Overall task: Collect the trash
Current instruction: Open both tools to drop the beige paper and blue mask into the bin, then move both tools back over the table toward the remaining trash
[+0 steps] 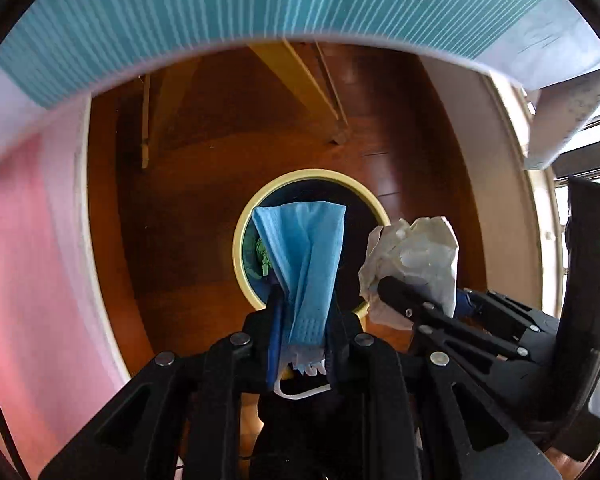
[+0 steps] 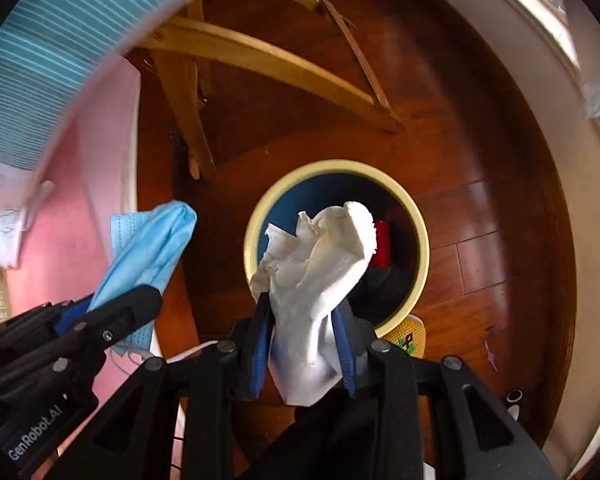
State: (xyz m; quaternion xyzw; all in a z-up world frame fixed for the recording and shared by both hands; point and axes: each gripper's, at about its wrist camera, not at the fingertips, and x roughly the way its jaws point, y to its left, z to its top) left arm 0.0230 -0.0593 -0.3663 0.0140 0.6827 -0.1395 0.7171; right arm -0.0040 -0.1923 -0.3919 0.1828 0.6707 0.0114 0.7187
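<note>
Both pieces are picked up, not yet dropped: the left claw [image 1: 300, 312] pinches a crumpled blue face mask [image 1: 304, 256], the right claw [image 2: 304, 336] a wadded white tissue [image 2: 320, 264], above the cream-rimmed round bin [image 2: 420, 240] at frame centre.

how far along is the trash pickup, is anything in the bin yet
Done: some trash already lies inside the bin. In hand: the left hand-held gripper pinches a blue face mask, the right hand-held gripper a crumpled white tissue, both above the bin's mouth. Left: drop both in.
</note>
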